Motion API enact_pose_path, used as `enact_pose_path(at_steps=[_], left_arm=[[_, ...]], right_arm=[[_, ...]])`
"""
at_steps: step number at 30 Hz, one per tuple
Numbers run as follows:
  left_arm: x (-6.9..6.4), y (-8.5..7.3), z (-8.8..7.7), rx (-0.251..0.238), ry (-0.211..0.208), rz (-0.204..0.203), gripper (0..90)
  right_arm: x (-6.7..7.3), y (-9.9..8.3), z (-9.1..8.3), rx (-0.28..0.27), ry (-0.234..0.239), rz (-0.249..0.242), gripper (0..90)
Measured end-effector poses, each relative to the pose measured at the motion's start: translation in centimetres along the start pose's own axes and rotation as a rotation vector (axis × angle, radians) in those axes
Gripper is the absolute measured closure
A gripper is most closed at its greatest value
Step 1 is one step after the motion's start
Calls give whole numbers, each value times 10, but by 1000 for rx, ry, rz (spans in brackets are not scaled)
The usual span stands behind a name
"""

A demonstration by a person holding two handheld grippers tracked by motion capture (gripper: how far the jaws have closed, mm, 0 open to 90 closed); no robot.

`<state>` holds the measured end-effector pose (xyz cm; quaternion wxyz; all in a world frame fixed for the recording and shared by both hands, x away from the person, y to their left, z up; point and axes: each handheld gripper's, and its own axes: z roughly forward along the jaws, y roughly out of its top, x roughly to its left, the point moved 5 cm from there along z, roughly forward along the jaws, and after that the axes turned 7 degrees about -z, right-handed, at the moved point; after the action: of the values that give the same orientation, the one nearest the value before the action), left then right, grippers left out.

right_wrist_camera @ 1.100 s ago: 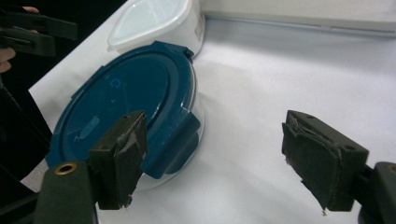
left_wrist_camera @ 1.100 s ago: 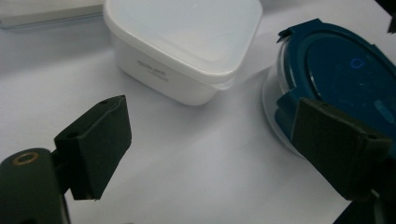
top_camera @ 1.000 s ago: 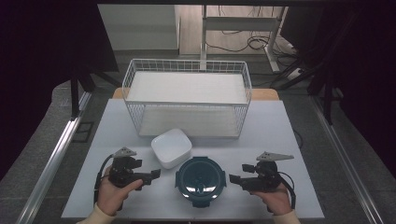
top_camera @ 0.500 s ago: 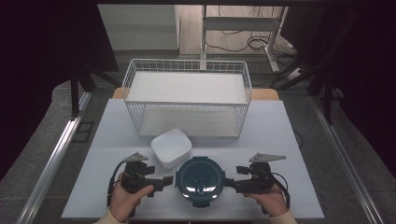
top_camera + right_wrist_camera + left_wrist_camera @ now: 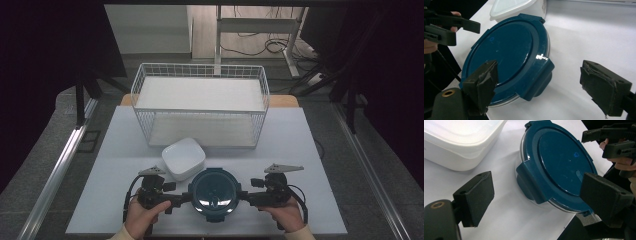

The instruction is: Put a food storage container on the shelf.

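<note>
White foam-like sheeting covers the table (image 5: 310, 150) before us, with dark curtains on either side and a grey floor with cables beyond. At the far side of the table stands a white wire basket (image 5: 200, 107) with a flat white panel resting inside it.

Near our edge of the table sits a round clear container with a dark blue snap-on lid (image 5: 214, 193), upright on the white surface, its lid in place with the side clasps folded down. Just behind it to our left lies a white square plastic container with rounded corners (image 5: 183, 158); from above the two look close to touching, though we cannot tell whether they do.

We hold our left gripper (image 5: 182, 197) level at the left side of the blue-lidded container. In the left gripper view its jaws stand wide apart, bracketing the lid's near clasp (image 5: 530, 182), with daylight between each pad and the lid. Nothing is gripped.

Our right gripper (image 5: 246, 198) mirrors it at the container's right side. In the right gripper view its jaws are likewise spread wide around the opposite clasp (image 5: 541, 75), one pad over the lid's edge, the other out over bare table, holding nothing.
</note>
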<state>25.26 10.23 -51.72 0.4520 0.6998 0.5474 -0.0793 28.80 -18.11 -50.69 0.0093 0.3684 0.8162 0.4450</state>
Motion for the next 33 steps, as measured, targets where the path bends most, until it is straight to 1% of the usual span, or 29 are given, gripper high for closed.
enact_pose_path(at_steps=[4, 5, 7, 8, 9, 11, 13, 18, 21, 24, 25, 28, 31, 32, 33], left_arm=[[-1, -1, 4, -6, -14, -25, 117], [-1, -1, 4, -6, -14, -25, 117], [0, -1, 7, -10, -20, -35, 118], [0, -1, 7, -10, -20, -35, 122], [-1, -1, 7, -14, -23, -37, 126], [0, -1, 7, -22, -26, -41, 128], [0, 0, 6, -28, -43, -57, 129], [1, 0, 8, -23, -50, -66, 129], [1, -1, 10, -21, -57, -72, 130], [1, -1, 11, -22, -66, -86, 131], [1, -1, 12, -29, -75, -95, 134], [1, 0, 14, -32, -82, -103, 137], [1, -1, 19, -24, -105, -129, 139], [1, -1, 21, -20, -109, -134, 139], [2, -2, 22, -16, -116, -147, 139]], right_arm=[[1, 0, 3, 2, 18, 28, 129], [1, 0, 3, 2, 18, 28, 129], [2, 1, 5, -2, 37, 51, 123], [2, 1, 5, -2, 37, 51, 123], [3, 1, 6, -2, 46, 62, 121], [3, 1, 6, -1, 50, 65, 120], [3, 1, 9, 4, 53, 71, 117], [4, 1, 11, 7, 62, 82, 112], [6, 2, 12, 7, 75, 94, 112], [7, 2, 13, 9, 77, 101, 113], [7, 3, 14, 8, 84, 108, 112], [7, 3, 15, 7, 91, 123, 109], [7, 3, 18, 10, 102, 144, 109], [7, 3, 18, 10, 102, 144, 109], [7, 3, 19, 12, 101, 145, 109]])
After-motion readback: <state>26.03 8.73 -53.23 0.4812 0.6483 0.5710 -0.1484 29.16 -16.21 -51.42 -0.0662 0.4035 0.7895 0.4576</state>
